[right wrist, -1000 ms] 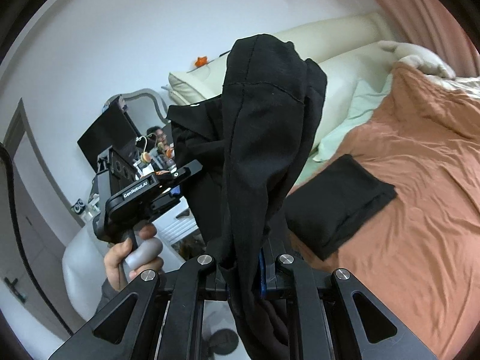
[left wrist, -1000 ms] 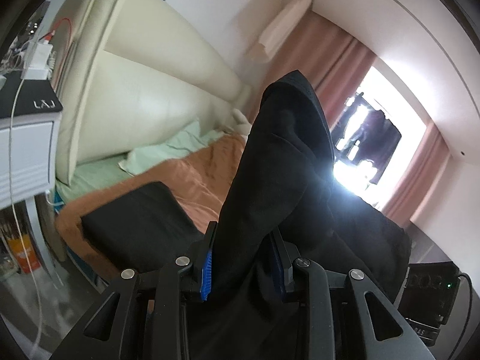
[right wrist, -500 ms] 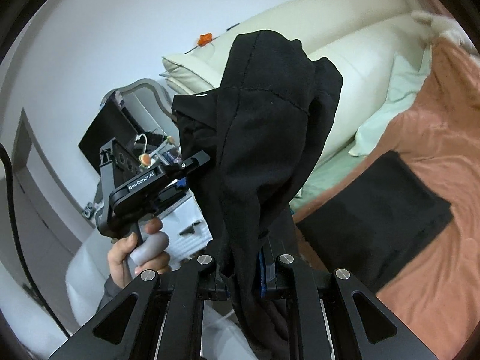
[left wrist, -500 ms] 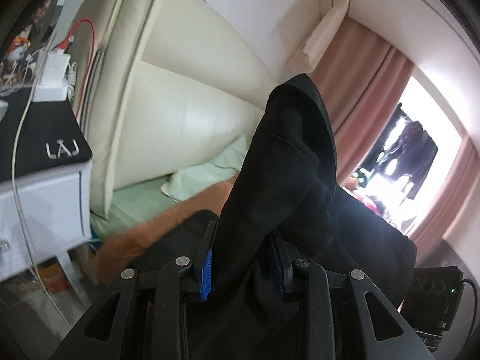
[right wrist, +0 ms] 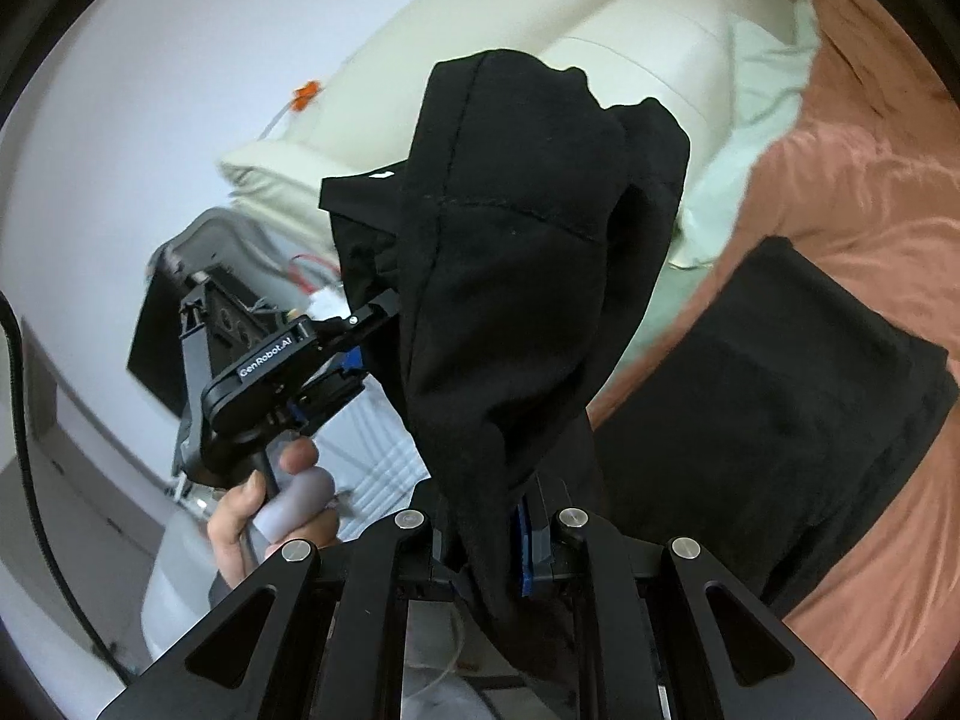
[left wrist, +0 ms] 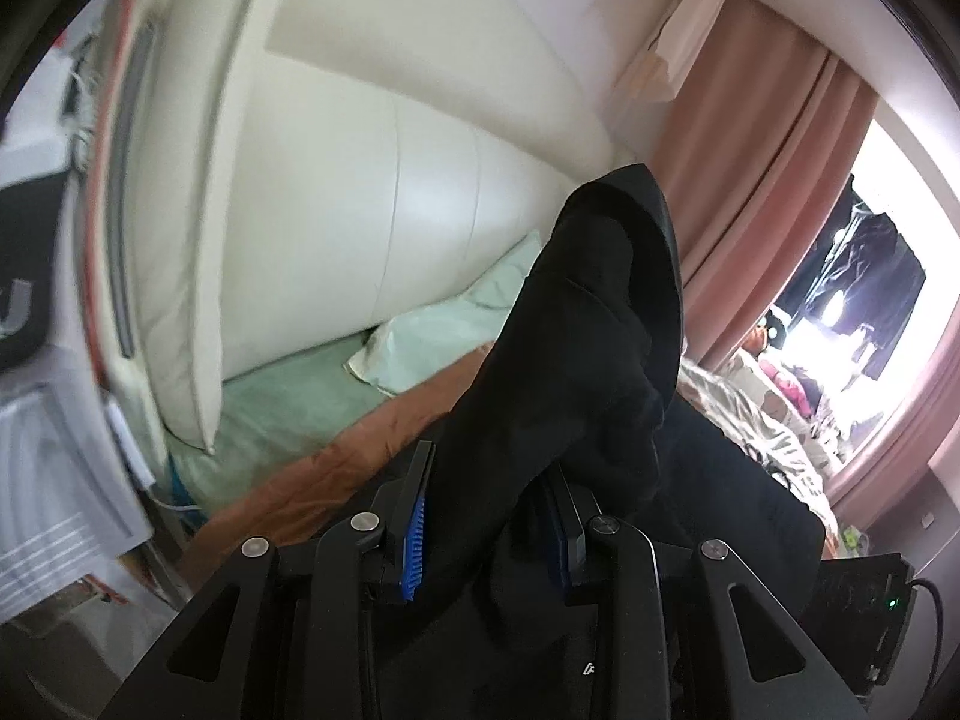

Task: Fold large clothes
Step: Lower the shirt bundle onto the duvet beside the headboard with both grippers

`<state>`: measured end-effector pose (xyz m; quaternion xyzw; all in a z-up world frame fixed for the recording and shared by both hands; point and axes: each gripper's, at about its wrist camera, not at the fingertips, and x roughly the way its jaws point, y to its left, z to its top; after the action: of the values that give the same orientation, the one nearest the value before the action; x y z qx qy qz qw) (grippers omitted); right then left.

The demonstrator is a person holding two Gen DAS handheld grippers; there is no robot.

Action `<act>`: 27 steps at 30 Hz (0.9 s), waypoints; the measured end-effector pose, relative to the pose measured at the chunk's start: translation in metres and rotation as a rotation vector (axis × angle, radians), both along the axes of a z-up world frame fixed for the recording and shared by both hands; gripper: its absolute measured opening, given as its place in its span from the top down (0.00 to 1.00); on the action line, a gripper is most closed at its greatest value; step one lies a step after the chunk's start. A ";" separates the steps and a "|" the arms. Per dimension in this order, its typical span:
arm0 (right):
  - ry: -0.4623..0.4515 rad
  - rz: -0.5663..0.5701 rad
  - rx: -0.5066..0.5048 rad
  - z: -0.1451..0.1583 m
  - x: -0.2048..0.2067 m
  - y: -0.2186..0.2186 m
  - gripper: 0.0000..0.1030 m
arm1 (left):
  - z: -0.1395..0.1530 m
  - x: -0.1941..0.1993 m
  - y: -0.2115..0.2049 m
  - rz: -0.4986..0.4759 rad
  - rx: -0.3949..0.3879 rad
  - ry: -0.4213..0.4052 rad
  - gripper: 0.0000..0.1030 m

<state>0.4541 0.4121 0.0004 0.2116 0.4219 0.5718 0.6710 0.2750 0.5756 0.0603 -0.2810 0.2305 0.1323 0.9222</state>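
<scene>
A black garment (left wrist: 600, 360) hangs bunched between both grippers, held up in the air beside the bed. My left gripper (left wrist: 489, 522) is shut on a thick fold of it, blue pads pressed to the cloth. My right gripper (right wrist: 489, 546) is shut on another bunch of the same black garment (right wrist: 528, 276), which stands up over the jaws. In the right wrist view a hand (right wrist: 270, 516) holds the left gripper (right wrist: 354, 348) at the left, clamped on the garment's edge. A second black garment (right wrist: 774, 408) lies folded flat on the rust-orange bed cover (right wrist: 870, 192).
A cream padded headboard (left wrist: 372, 180) and a pale green pillow (left wrist: 456, 330) stand at the bed's head. A white bedside cabinet (left wrist: 54, 480) with cables is at the left. Pink curtains (left wrist: 768, 180) frame a bright window (left wrist: 870, 312) at the right.
Both grippers have travelled with the garment toward the head of the bed and lower. The headboard and the folded black garment now look larger and closer. Neither grip has altered.
</scene>
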 end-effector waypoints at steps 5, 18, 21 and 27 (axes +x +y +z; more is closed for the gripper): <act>0.025 -0.023 -0.022 -0.023 0.032 0.005 0.87 | -0.024 0.048 0.002 -0.010 -0.007 0.049 0.69; 0.105 -0.170 -0.180 -0.118 0.095 -0.012 0.87 | -0.072 0.099 -0.011 0.038 0.108 0.185 0.59; 0.130 -0.189 -0.269 -0.143 0.099 -0.011 0.87 | -0.086 0.080 -0.007 0.055 0.059 0.224 0.58; 0.167 -0.195 -0.240 -0.150 0.094 -0.018 0.87 | -0.114 0.018 -0.009 0.110 0.066 0.316 0.58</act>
<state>0.5483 0.3938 -0.1498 0.2165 0.5190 0.4297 0.7065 0.2925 0.5669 -0.0541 -0.2386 0.3527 0.2326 0.8744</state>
